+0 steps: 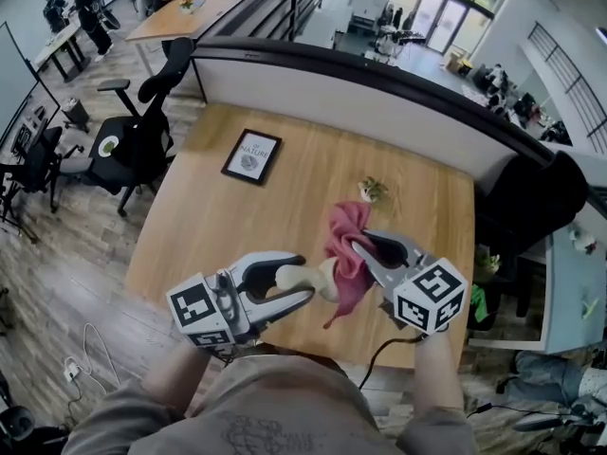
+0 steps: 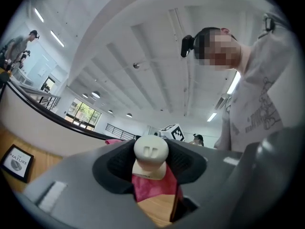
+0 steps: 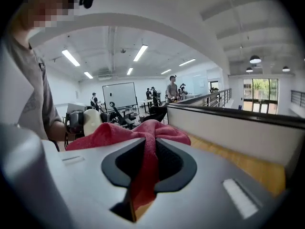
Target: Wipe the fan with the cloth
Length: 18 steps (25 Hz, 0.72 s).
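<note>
Pink cloth (image 1: 347,245) is pinched in the right gripper (image 1: 366,241), bunched over the jaw tips with its tail hanging. Left gripper (image 1: 303,278) is clamped on the cream fan (image 1: 325,278), over the table's (image 1: 313,169) near edge. Fan's far end is hidden behind the cloth; contact unclear. Bare tabletop lies beyond. Frame (image 1: 251,156) and plant (image 1: 373,190) sit well apart.
</note>
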Available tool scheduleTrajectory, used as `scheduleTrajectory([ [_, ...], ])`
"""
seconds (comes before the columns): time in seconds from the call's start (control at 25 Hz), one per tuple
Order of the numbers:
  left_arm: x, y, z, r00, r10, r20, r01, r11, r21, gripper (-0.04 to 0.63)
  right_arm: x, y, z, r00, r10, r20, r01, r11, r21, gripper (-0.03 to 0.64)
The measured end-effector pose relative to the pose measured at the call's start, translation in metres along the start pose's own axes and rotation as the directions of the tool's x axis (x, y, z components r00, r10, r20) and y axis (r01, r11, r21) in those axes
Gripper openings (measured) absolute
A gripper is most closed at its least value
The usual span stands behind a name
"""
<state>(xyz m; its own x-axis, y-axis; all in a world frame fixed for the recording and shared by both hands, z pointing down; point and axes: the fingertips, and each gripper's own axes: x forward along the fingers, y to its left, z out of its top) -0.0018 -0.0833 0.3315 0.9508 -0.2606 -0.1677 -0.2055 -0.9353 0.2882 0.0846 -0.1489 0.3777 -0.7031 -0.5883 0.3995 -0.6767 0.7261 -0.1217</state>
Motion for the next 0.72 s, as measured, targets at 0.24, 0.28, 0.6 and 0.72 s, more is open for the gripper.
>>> scheduleTrajectory([
  [0.24,-0.005,0.012,0.005,0.998,0.036,0.045,-0.035,0.998,-0.044,0.187,-0.002,-0.015,-0.05,0.999,0.0,-0.035,0.006,0.988,0.153,0.066],
  [0.28,-0.007,0.013,0.007,0.997,0.041,0.06,-0.038,0.998,-0.057,0.187,0.0,-0.012,-0.061,0.999,0.013,-0.048,-0.005,0.986,0.169,0.066],
  [0.6,-0.002,0.022,0.002,0.997,0.067,0.042,-0.066,0.997,-0.034,0.189,0.007,0.05,-0.056,0.955,0.243,0.171,-0.286,0.907,0.308,0.066],
  [0.72,-0.001,0.021,-0.008,0.998,0.065,-0.015,-0.065,0.998,0.016,0.189,-0.002,0.044,-0.046,0.942,0.228,0.247,-0.302,0.895,0.328,0.066],
])
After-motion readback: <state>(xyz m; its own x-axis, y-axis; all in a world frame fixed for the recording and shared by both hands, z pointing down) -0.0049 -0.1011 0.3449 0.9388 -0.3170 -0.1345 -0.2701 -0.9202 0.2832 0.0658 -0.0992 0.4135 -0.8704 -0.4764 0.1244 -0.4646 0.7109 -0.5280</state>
